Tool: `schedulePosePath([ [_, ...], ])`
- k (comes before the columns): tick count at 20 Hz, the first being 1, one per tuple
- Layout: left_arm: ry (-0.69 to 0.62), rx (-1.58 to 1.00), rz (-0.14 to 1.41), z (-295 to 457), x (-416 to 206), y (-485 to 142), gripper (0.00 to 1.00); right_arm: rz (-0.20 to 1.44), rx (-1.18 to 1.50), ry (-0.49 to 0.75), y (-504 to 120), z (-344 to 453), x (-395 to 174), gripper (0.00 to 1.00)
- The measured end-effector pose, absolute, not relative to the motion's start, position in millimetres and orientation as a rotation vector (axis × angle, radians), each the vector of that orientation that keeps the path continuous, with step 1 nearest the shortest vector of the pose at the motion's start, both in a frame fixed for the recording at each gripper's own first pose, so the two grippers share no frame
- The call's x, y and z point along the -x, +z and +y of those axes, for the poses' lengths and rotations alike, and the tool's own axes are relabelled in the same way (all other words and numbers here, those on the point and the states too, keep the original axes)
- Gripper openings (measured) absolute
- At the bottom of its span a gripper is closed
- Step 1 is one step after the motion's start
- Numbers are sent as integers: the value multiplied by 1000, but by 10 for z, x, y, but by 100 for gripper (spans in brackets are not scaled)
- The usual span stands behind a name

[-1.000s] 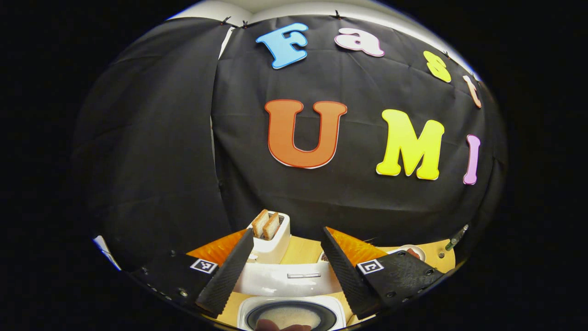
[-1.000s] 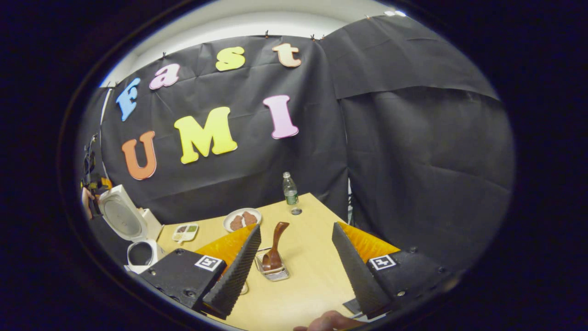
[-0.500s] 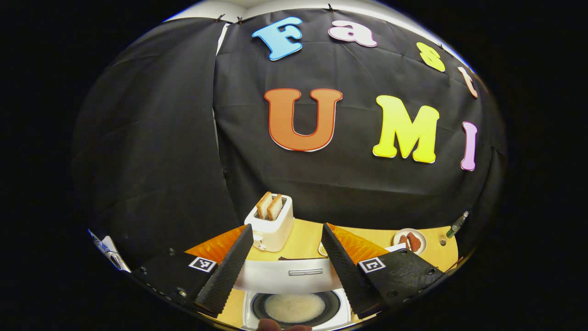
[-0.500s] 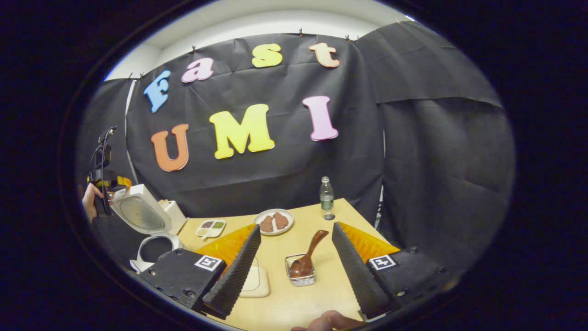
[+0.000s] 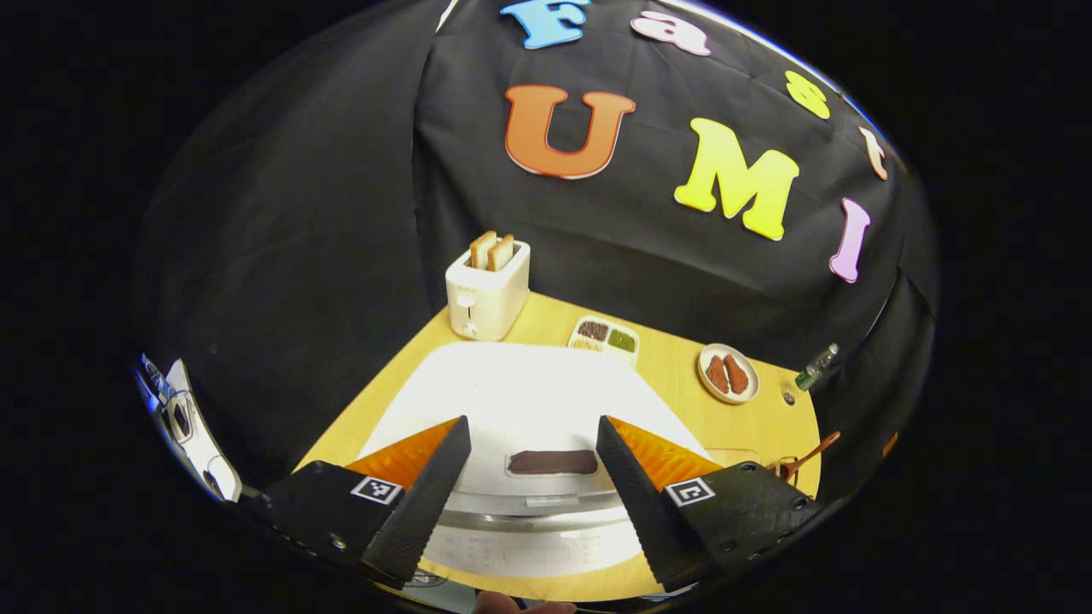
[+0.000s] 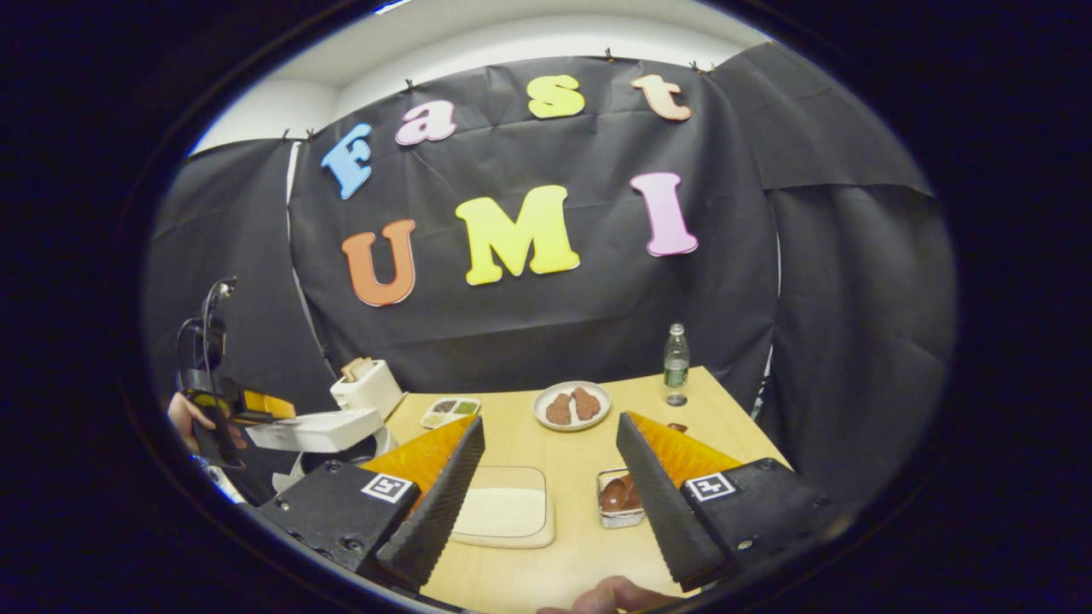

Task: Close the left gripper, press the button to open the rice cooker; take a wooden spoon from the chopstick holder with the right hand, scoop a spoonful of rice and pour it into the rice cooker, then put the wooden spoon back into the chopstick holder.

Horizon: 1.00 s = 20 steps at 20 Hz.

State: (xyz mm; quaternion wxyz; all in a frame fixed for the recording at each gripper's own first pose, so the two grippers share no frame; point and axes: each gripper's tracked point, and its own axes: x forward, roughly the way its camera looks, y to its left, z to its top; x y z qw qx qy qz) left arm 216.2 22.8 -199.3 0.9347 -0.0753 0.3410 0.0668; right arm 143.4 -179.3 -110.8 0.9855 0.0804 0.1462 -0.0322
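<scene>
Rice cooker: the rice cooker is seen directly under the left gripper, its white lid lowered over the body; in the right gripper view the lid sits almost flat, with a dark gap beneath it, so full latching cannot be confirmed.
Lid position: with the lid down the pot is covered, which is judged to suit the end of the task, once rice has gone in.
Left gripper: the left gripper is held just above the lid's front edge with its fingers spread apart and nothing between them; the placement is judged to serve for guiding the lid downward.
Wooden spoon: the wooden spoon is seen standing bowl-down in the chopstick holder, partly hidden by a finger of the right gripper; it is gripped by nothing.
Right gripper: the right gripper is held above the table with its fingers wide apart and empty, near the holder but clear of it.
Rice tray: a shallow tray of rice lies just beside the holder, within easy reach for scooping.
Surroundings: a toaster, a sauce dish, a plate of food and a bottle are set well back toward the wall, out of the working area.
</scene>
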Motion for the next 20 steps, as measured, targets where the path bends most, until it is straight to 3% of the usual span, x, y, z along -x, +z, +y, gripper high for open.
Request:
schedulePosePath([
  [8, 114, 131, 859, 178, -1962, -2544, 97, 327, -199, -62, -1216, -1781, -1403, 100],
  [20, 141, 35, 892, 187, -1935, -2678, 98, 356, -240, -69, -1356, -1863, -1519, 99],
])
